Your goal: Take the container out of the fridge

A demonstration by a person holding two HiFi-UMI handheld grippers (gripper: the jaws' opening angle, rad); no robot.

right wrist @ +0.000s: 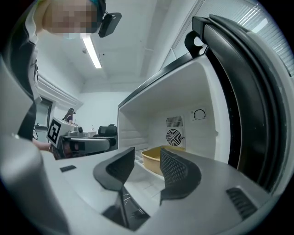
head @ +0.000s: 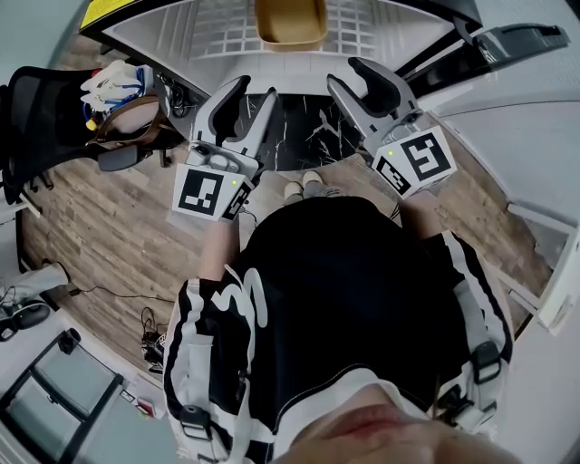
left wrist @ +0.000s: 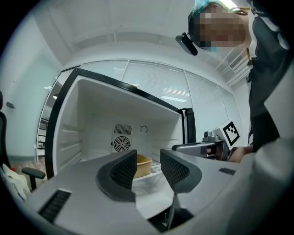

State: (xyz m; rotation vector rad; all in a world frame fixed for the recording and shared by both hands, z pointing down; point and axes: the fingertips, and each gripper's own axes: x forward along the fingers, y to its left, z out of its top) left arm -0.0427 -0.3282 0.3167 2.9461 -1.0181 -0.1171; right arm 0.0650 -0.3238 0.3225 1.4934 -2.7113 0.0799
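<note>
Now facing the container (head: 290, 23), a tan tub resting on the white wire shelf (head: 222, 36) inside the open fridge (left wrist: 101, 114), at the top centre of the head view. Lies straight ahead of both tools and between their two lines of reach, well apart from either. Cut off by the upper frame edge, so cannot tell its long axis for sure; near rim runs left to right across the picture.

Left gripper (head: 256, 91) below and left of the tub, right gripper (head: 344, 71) below and right of it, both pointing up the frame toward the shelf. Neither clearly nearer; right tips perhaps slightly higher in the frame.

Seen from the left gripper view (left wrist: 148, 158): jaws moderately apart, nothing between the pads, tub (left wrist: 143, 165) peeking through the gap and partly behind the left jaw. Seen from the right gripper view (right wrist: 147, 158): jaws likewise parted and empty, tub (right wrist: 154, 158) showing in the gap and running behind the right jaw. Touching nothing on either side.

Judging by this, calls for a straight reach forward, with each tool closing in on its own side of the rim.
</note>
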